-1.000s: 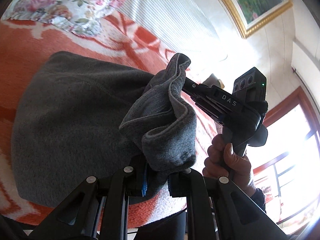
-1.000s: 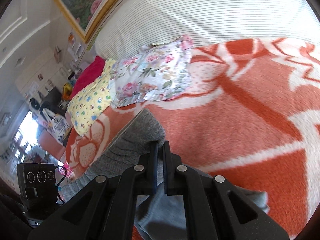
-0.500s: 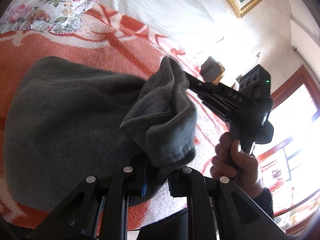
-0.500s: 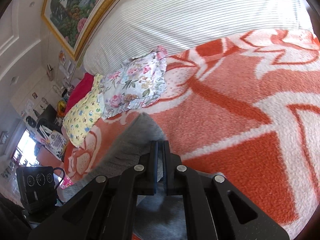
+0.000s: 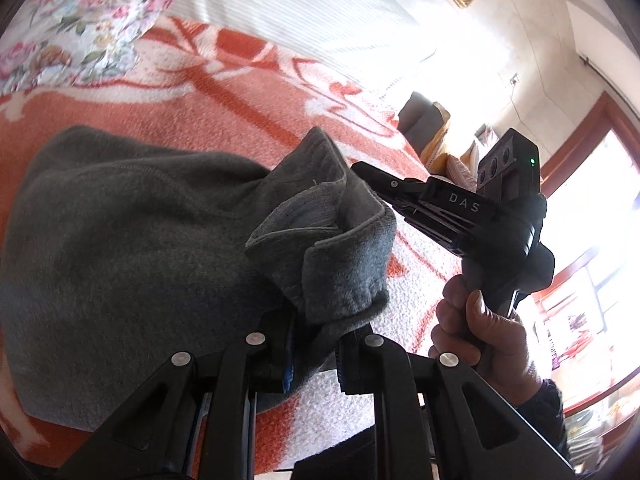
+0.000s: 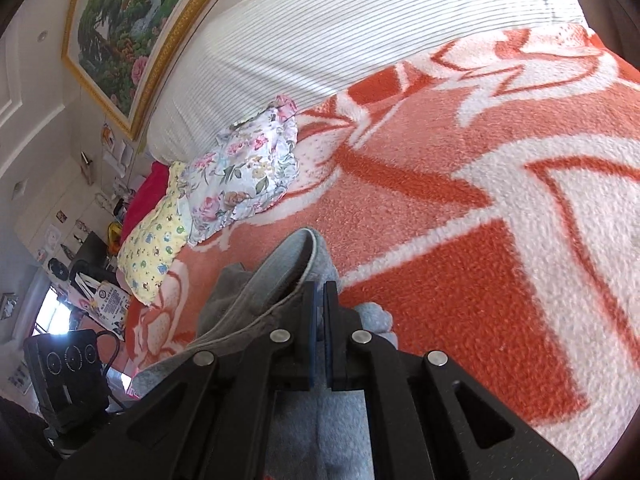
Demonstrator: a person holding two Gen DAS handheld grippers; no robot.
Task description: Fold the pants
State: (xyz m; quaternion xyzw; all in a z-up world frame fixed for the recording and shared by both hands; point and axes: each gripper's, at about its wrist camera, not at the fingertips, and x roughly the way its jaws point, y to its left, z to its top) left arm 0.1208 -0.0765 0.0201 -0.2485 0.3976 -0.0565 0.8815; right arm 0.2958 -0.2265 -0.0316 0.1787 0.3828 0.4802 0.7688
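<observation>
Grey fleece pants (image 5: 120,248) lie bunched on an orange-and-white blanket (image 5: 224,108). My left gripper (image 5: 316,344) is shut on a thick fold of their edge at the bottom of the left wrist view. The right gripper (image 5: 360,168), held by a hand (image 5: 476,320), pinches the same raised edge from the right. In the right wrist view my right gripper (image 6: 319,300) is shut on the grey pants (image 6: 276,276), whose hem stands up just ahead of the fingers; the paler inside of the cloth hangs below them.
A floral pillow (image 6: 248,168) and a yellow patterned pillow (image 6: 154,244) lie at the blanket's far left. A striped white bedcover (image 6: 340,36) runs behind. A framed painting (image 6: 124,24) hangs on the wall. The other gripper's camera box (image 6: 64,368) shows bottom left.
Both grippers have moved across the bed with the pants' edge held between them. The raised fold has sunk lower over the rest of the pants, and more blanket shows ahead.
</observation>
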